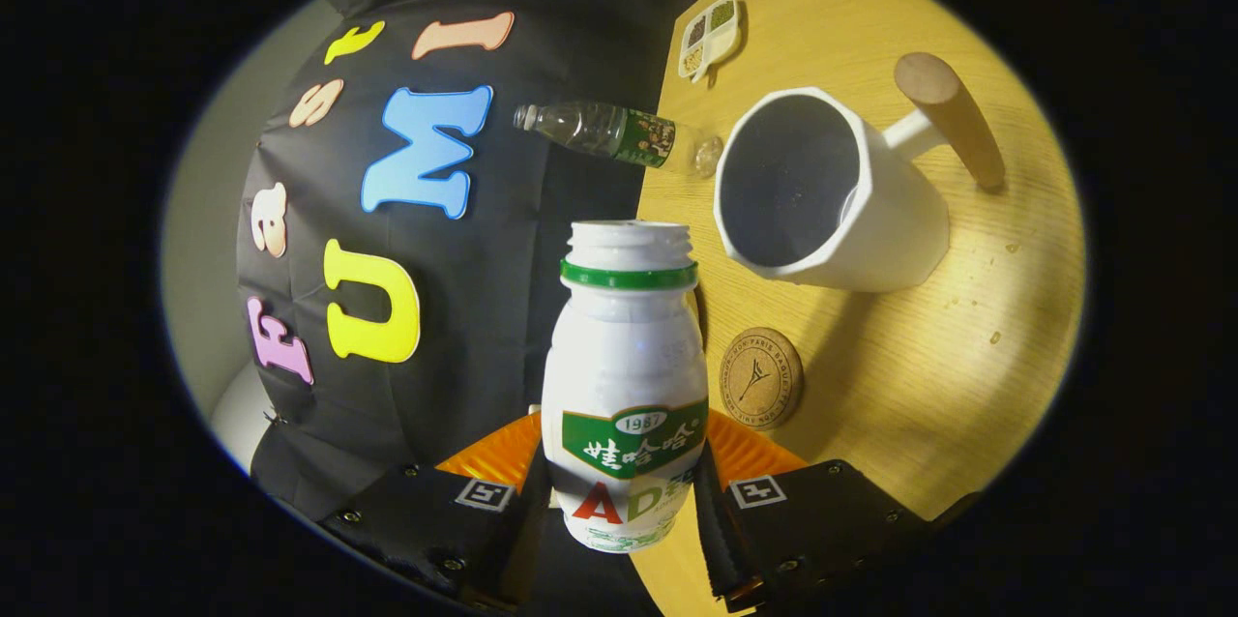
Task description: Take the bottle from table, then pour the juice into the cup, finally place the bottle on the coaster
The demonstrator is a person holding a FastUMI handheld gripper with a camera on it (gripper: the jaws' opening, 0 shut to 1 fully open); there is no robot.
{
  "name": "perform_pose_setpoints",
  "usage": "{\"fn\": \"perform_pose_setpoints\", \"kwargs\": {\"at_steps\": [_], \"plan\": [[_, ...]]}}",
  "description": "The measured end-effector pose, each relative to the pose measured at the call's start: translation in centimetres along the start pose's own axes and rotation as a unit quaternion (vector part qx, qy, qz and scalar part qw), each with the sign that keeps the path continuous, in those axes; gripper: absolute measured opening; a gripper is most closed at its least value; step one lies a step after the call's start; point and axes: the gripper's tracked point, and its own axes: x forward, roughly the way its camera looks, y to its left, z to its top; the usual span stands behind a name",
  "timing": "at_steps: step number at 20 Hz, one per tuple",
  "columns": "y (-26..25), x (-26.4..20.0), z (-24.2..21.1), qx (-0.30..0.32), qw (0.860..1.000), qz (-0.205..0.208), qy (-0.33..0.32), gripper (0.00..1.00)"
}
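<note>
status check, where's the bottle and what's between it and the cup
Gripper jaws shut on bottle, cap off. Bottle tilted with the view, short of white cup. Coaster bare beside bottle. Nothing between bottle and cup.

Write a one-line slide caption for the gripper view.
Gripper shut on the white bottle, tilted over the table near the white cup and cork coaster.

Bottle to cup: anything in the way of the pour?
Nothing visible. The gripper is shut on the white bottle, its neck open, and the white cup lies beyond it with bare table between. The coaster sits beside the bottle, the clear plastic bottle behind the cup.
</note>
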Motion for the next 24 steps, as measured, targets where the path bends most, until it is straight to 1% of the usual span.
{"fn": "perform_pose_setpoints", "kwargs": {"at_steps": [7,11,15,24], "plan": [[0.4,0.4,-0.2,0.031,0.999,0.005,-0.008,0.66],[1.1,0.7,0.4,0.046,0.999,0.019,-0.015,0.66],[1.4,0.5,0.9,0.072,0.997,0.024,-0.029,0.66],[1.4,0.8,1.2,0.099,0.994,0.021,-0.031,0.66]]}}
